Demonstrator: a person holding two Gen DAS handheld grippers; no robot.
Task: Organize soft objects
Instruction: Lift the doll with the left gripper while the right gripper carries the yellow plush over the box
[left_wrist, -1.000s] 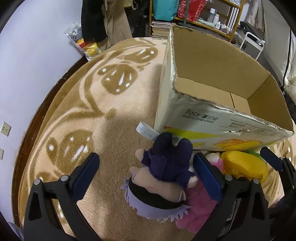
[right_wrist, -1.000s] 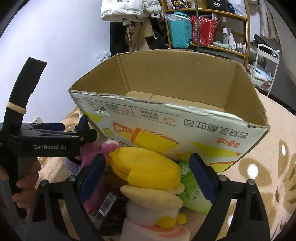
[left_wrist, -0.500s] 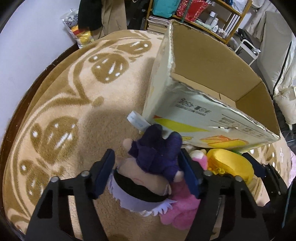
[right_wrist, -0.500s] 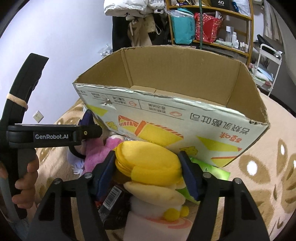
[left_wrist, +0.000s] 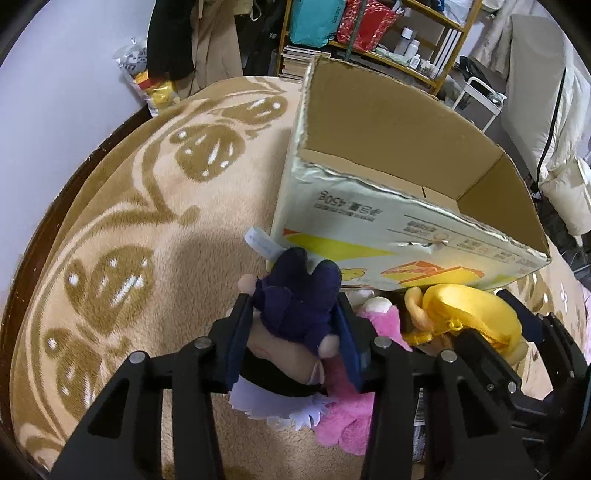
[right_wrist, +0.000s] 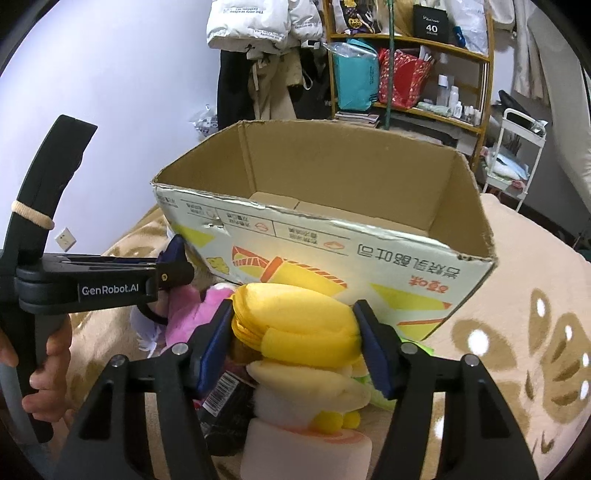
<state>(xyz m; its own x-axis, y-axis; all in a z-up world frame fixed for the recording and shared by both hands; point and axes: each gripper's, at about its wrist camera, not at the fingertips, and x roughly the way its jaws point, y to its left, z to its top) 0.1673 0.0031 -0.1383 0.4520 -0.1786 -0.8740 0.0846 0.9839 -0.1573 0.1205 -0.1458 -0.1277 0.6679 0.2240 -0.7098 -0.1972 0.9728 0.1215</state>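
An open cardboard box (left_wrist: 399, 225) stands on a beige patterned rug; it also shows in the right wrist view (right_wrist: 332, 236). My left gripper (left_wrist: 295, 325) is shut on a plush doll (left_wrist: 295, 299) in dark purple clothes with a pale face. My right gripper (right_wrist: 295, 332) is shut on a yellow plush toy (right_wrist: 295, 321) in front of the box; it also shows in the left wrist view (left_wrist: 469, 314). A pink plush (left_wrist: 351, 417) lies between them. The left gripper shows at the left of the right wrist view (right_wrist: 173, 266).
A white and orange soft block (right_wrist: 306, 454) and a dark barcoded packet (right_wrist: 225, 402) lie below the yellow toy, with a green packet (right_wrist: 413, 343) beside. A shelf (right_wrist: 406, 74) and hanging clothes (right_wrist: 258, 74) stand behind the box. The rug's dark edge (left_wrist: 55, 214) meets the wall at left.
Both grippers have closed from wide open: the left onto the purple doll, the right onto the yellow plush. Both views have risen a little, showing more of the box's inside.
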